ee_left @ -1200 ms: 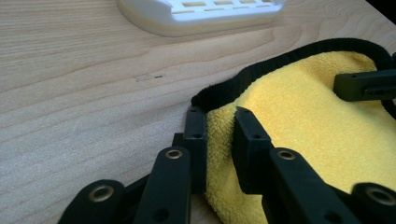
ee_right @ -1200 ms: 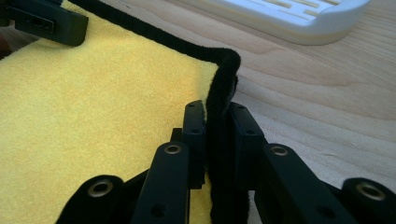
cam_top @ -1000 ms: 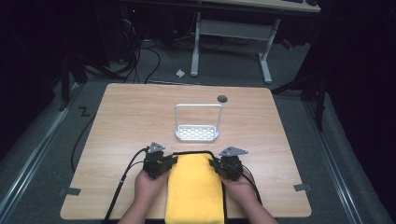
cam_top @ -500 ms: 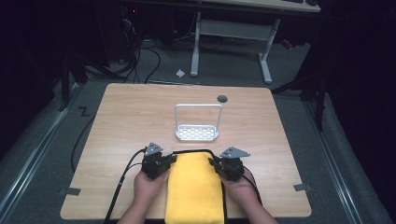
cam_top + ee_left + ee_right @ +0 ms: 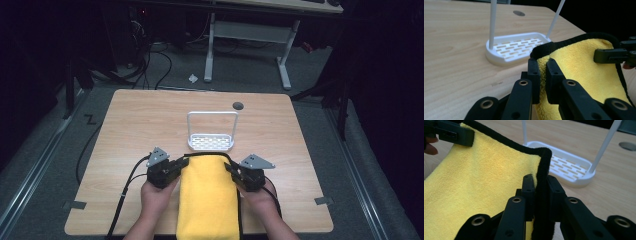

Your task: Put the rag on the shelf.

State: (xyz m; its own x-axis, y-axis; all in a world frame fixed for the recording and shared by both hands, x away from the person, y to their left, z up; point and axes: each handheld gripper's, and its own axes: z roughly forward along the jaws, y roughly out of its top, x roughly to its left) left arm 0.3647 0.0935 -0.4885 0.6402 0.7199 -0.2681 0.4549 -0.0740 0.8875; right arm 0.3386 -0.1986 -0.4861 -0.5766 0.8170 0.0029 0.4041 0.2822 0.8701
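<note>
Left gripper (image 5: pixel 181 163) and right gripper (image 5: pixel 231 169) each pinch a far corner of yellow cloth (image 5: pixel 207 197); white slotted rack (image 5: pixel 211 142) on bench (image 5: pixel 135 120) sits empty.

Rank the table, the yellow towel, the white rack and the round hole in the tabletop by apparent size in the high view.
1. table
2. yellow towel, running off the bottom edge
3. white rack
4. round hole

No close calls; each is plainly smaller than the last.

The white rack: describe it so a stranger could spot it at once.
On the wooden table, look just past the far edge of the yellow cloth near the middle. The white rack has a slotted base and a tall hoop handle, the one white thing there.
</note>
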